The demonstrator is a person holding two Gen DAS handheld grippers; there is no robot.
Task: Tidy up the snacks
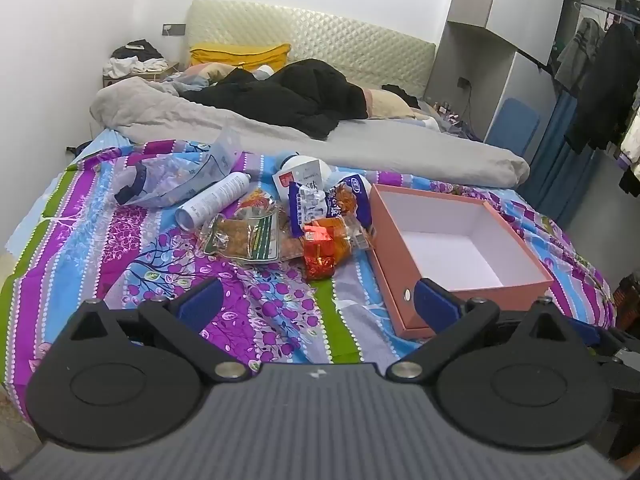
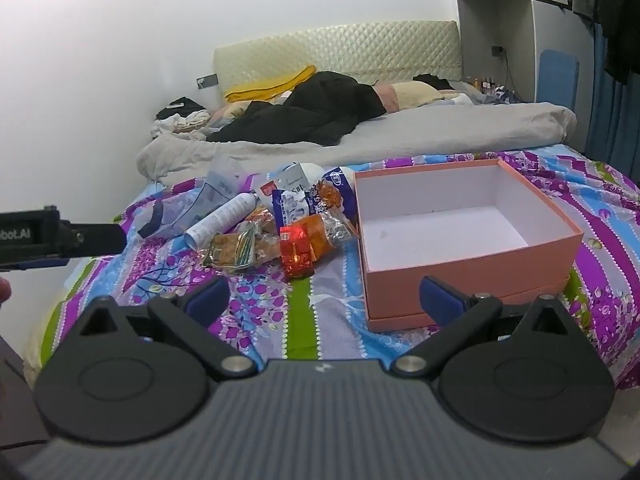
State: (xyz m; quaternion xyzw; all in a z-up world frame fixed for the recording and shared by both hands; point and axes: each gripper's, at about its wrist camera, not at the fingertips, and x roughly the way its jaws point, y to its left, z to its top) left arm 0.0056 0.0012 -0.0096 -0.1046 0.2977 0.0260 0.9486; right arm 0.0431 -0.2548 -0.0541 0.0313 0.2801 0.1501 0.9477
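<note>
A pile of snack packets lies on the patterned bedspread: an orange-red packet (image 1: 320,250) (image 2: 298,250), a clear packet of brown snacks (image 1: 244,238) (image 2: 236,252), a blue-and-white bag (image 1: 320,202) (image 2: 308,200) and a white tube (image 1: 214,198) (image 2: 224,218). An empty pink box (image 1: 460,240) (image 2: 464,232) stands open to the right of the pile. My left gripper (image 1: 318,302) is open and empty, in front of the pile. My right gripper (image 2: 324,300) is open and empty, in front of the box and pile. The left gripper's body shows at the left edge of the right wrist view (image 2: 60,238).
A crumpled clear plastic bag (image 1: 176,176) (image 2: 192,204) lies left of the pile. A grey duvet (image 1: 320,140) and black clothes (image 1: 288,96) cover the far half of the bed. Hanging clothes (image 1: 600,80) and a wardrobe stand at the right.
</note>
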